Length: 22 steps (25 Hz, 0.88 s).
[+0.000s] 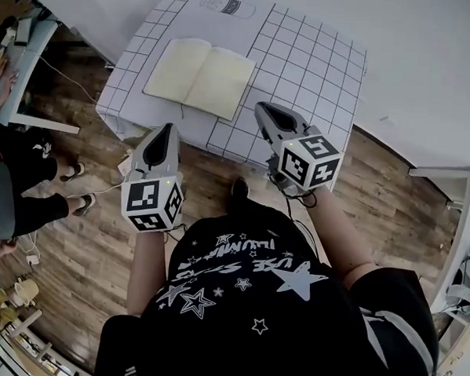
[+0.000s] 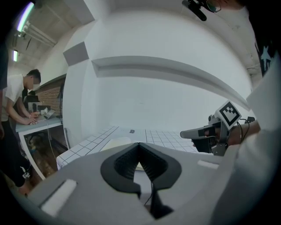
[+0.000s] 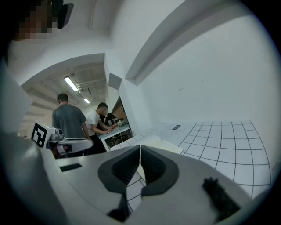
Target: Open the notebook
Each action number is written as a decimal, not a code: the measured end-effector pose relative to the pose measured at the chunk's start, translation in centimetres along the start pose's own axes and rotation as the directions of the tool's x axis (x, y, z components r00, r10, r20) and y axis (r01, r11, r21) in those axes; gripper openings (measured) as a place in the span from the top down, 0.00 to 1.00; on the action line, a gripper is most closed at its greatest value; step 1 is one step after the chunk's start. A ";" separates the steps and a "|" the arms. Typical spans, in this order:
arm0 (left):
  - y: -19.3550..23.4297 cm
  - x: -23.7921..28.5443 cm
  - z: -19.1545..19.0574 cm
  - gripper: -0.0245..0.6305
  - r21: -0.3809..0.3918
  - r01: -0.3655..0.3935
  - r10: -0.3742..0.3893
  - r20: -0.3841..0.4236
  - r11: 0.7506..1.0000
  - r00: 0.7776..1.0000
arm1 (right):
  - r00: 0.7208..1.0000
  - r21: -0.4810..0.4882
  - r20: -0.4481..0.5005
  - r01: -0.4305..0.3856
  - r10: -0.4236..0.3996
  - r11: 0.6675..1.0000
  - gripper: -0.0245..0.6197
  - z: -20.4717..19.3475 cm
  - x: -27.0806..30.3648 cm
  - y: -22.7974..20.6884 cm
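Note:
The notebook [image 1: 200, 77] lies open and flat on the white gridded table [image 1: 304, 61], its pale blank pages facing up. Both grippers hang in front of the table's near edge, over the wooden floor and apart from the notebook. My left gripper [image 1: 169, 126] points at the table edge below the notebook's left page; its jaws are shut on nothing [image 2: 139, 143]. My right gripper [image 1: 261, 106] sits just right of the notebook's near corner, also shut and empty [image 3: 140, 147]. The notebook shows as a pale slab beyond the jaws in the left gripper view [image 2: 118, 141] and the right gripper view [image 3: 164, 145].
A printed label [image 1: 226, 6] sits at the table's far edge. People [image 1: 14, 195] stand at a desk [image 1: 26, 54] to the left. Cables trail over the wooden floor [image 1: 98, 247]. A white cabinet [image 1: 454, 203] stands to the right.

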<state>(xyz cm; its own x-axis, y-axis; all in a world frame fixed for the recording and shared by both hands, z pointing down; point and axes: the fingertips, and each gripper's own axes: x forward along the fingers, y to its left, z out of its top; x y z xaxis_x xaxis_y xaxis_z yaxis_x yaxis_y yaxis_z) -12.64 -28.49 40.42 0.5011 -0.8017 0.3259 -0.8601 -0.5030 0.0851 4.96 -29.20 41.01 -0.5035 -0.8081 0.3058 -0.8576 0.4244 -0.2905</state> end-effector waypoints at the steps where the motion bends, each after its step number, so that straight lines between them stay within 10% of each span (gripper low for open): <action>1: 0.1 -1.0 -0.3 0.95 0.002 -0.004 0.004 0.000 1.000 1.000 | 1.000 -0.008 -0.006 -0.010 0.010 1.000 0.94 -0.1 -0.1 1.1; 11: -0.2 -11.8 -3.3 0.95 -0.015 0.000 0.000 0.028 1.000 1.000 | 0.996 -0.075 -0.044 -0.082 0.079 0.994 0.94 -3.7 -3.4 11.9; 22: -3.6 -19.6 -6.8 0.95 -0.029 0.084 -0.083 0.056 0.996 0.995 | 0.998 -0.082 -0.066 0.017 -0.023 0.996 0.93 -9.2 -13.0 17.3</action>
<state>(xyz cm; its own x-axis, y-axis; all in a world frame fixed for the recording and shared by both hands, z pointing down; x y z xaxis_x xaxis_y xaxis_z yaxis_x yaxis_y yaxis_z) -20.04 -8.77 40.13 0.5752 -0.7741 0.2644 -0.8171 -0.5594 0.1395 -4.29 -7.62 40.41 -0.4895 -0.7889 0.3715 -0.8720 0.4423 -0.2097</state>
